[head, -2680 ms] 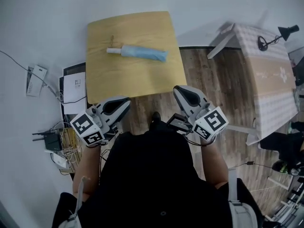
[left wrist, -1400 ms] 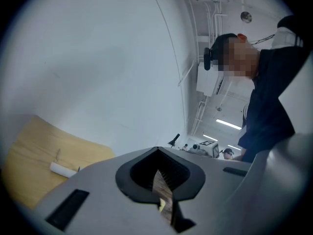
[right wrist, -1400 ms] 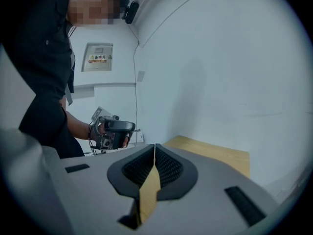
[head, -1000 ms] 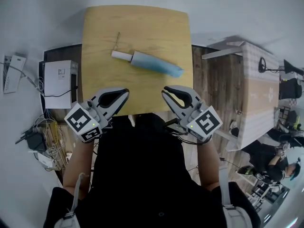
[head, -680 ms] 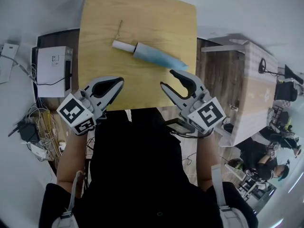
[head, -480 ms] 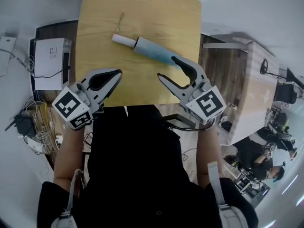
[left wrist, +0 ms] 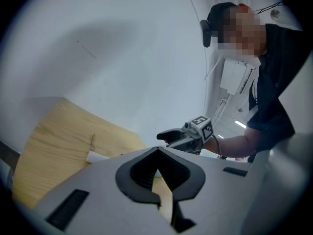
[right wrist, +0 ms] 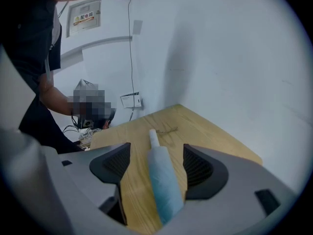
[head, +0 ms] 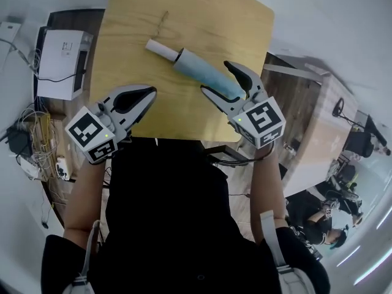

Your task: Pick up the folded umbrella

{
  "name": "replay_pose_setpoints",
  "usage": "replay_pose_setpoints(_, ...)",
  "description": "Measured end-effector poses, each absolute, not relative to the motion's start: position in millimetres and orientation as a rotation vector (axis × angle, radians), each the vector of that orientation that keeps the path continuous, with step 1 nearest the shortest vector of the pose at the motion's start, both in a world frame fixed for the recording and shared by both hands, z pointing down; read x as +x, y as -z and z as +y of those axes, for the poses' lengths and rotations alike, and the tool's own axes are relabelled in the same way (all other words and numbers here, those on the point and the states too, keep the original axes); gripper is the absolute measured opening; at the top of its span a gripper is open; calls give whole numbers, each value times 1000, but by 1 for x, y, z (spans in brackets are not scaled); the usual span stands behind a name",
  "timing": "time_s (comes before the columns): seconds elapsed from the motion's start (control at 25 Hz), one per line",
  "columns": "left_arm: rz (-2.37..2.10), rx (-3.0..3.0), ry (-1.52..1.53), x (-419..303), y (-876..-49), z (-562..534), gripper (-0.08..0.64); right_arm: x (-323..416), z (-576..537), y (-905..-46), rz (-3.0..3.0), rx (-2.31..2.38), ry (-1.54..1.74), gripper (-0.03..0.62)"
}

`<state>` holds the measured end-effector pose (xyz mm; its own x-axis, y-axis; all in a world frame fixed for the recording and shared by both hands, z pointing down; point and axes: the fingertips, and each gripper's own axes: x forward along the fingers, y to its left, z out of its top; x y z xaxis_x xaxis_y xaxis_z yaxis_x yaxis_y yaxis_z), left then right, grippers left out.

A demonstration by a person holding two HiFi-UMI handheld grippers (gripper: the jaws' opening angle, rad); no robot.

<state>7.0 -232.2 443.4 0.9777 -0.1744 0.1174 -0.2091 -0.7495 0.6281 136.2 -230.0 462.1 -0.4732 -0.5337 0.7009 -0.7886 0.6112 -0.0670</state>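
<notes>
Since half a second ago the right gripper [head: 215, 78] has pushed farther out over the wooden table [head: 202, 17], so that its jaws now reach the folded umbrella [head: 196, 69], while the left gripper [head: 147, 92] has stayed over the near edge. The table, light wood with rounded corners, fills the far middle of the head view, and a white box [head: 58, 63] sits on the floor to its left, with a tangle of cables [head: 37, 146] nearer the person. The umbrella lies flat on the table, slanting from far left to near right, its white handle [head: 162, 49] at the far left end and its pale blue body toward the right gripper. In the right gripper view the jaws of the right gripper [right wrist: 156, 163] stand wide apart, one on each side of the near end of the umbrella [right wrist: 164, 180], with bare table [right wrist: 205, 131] showing between each pad and the blue fabric. The left gripper [left wrist: 157, 153] holds nothing, its jaw tips meeting, well to the left of the umbrella. A thin cord [head: 162, 20] lies on the wood just beyond the handle.
</notes>
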Motion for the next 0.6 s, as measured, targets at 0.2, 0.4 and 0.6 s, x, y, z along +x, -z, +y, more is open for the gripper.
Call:
replay_pose_setpoints(0.2, -284, 2399, -76, 11, -457, -234, 11, 131, -234, -497, -2127, 878, -517, 337)
replay_pose_setpoints(0.4, -296, 2389, -75, 17, -465, -239, 11, 133, -238, -523, -2082, 795, -556, 347)
replay_pose_setpoints(0.6, -333, 2406, -82, 23, -471, -243, 11, 140, -238, -548, -2022, 760, -571, 347)
